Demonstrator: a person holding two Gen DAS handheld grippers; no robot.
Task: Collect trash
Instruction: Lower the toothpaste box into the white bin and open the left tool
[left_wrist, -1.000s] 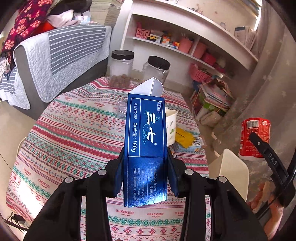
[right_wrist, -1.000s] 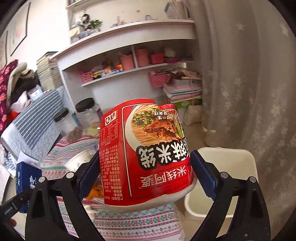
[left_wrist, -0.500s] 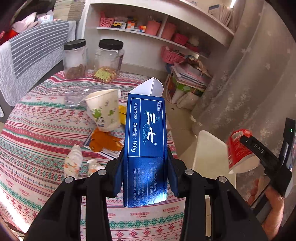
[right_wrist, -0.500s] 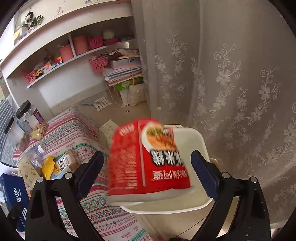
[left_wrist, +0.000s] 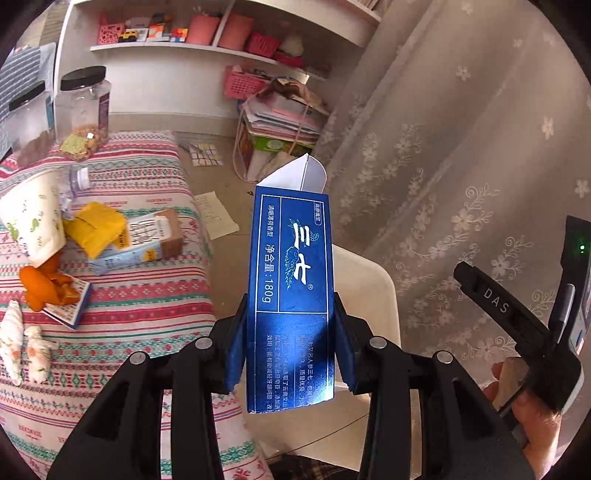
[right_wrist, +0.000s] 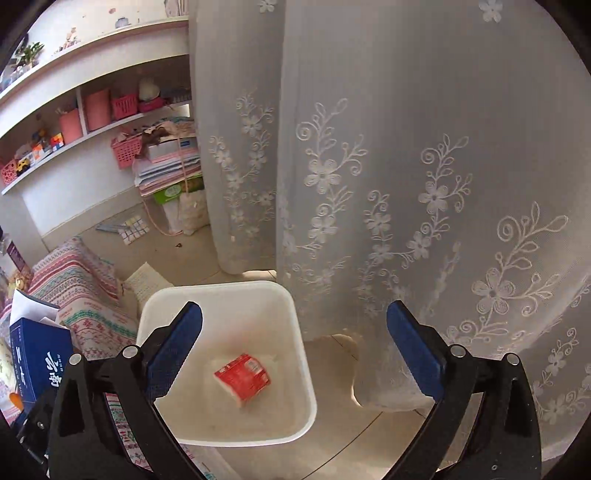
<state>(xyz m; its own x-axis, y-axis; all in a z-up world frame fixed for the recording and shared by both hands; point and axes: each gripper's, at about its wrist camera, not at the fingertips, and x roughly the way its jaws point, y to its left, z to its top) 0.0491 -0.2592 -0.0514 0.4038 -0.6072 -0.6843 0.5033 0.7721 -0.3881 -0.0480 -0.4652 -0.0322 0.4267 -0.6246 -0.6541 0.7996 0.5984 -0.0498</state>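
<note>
The left gripper (left_wrist: 291, 343) has its jaws clenched on a tall blue box (left_wrist: 291, 295). The box stands up between the jaws, with its white flap open at the far end. It hangs over the edge of the white bin (left_wrist: 369, 295).

The right gripper (right_wrist: 295, 354) is over the same white bin (right_wrist: 295, 325). Its jaws have just been opening and now stand wide apart, with nothing between them. A red noodle cup (right_wrist: 243, 376) lies on its side at the bottom of the bin.

To the left is the worktop (left_wrist: 147, 306) with a striped cloth. On it lie a paper cup (left_wrist: 33, 218), a yellow wrapper (left_wrist: 99, 225), a small carton (left_wrist: 147, 236) and orange peel (left_wrist: 44, 284). 2 jars (left_wrist: 81, 107) stand at its far side.
</note>
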